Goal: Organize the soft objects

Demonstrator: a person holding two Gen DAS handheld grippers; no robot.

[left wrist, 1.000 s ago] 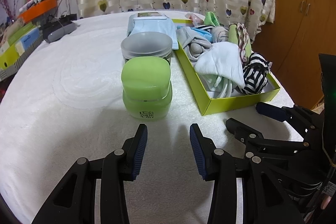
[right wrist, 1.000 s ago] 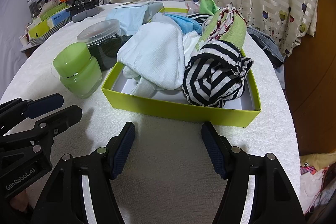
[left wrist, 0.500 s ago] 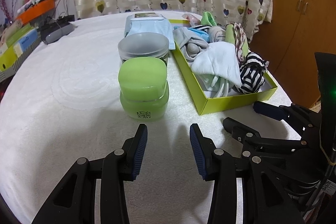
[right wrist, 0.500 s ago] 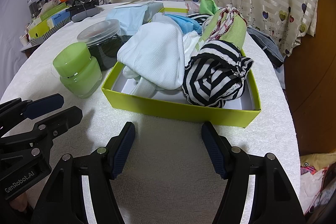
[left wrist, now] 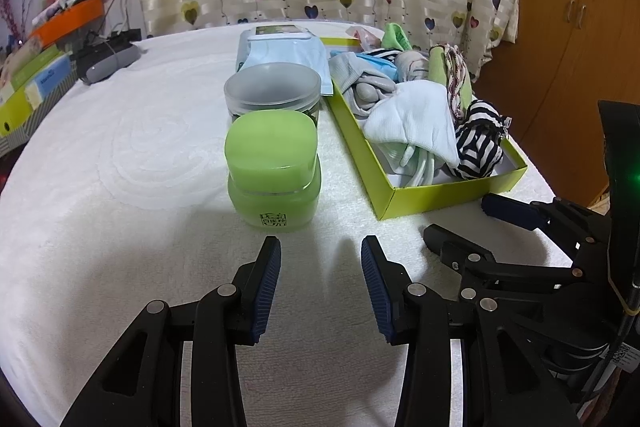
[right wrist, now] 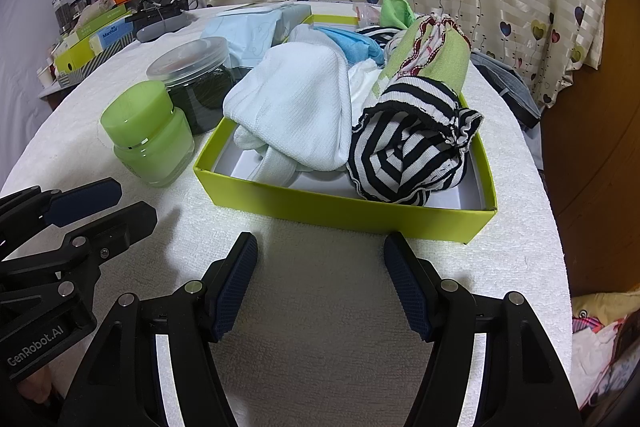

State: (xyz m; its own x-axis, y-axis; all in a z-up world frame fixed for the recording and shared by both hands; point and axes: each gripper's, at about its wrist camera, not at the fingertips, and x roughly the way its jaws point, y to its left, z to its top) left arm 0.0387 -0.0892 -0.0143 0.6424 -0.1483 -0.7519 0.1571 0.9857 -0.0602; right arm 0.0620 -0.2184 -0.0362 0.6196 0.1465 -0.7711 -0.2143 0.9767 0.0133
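Left wrist view: left gripper (left wrist: 320,251) holds its jaws apart, empty, over the white tablecloth (left wrist: 120,187); green jar (left wrist: 273,167) just ahead; lime box (left wrist: 436,195) of soft clothes ahead-right.
Right wrist view: right gripper (right wrist: 320,247) gapes wide, empty; lime box (right wrist: 340,207) just ahead, with striped sock (right wrist: 408,155) and white cloth (right wrist: 296,107) inside.
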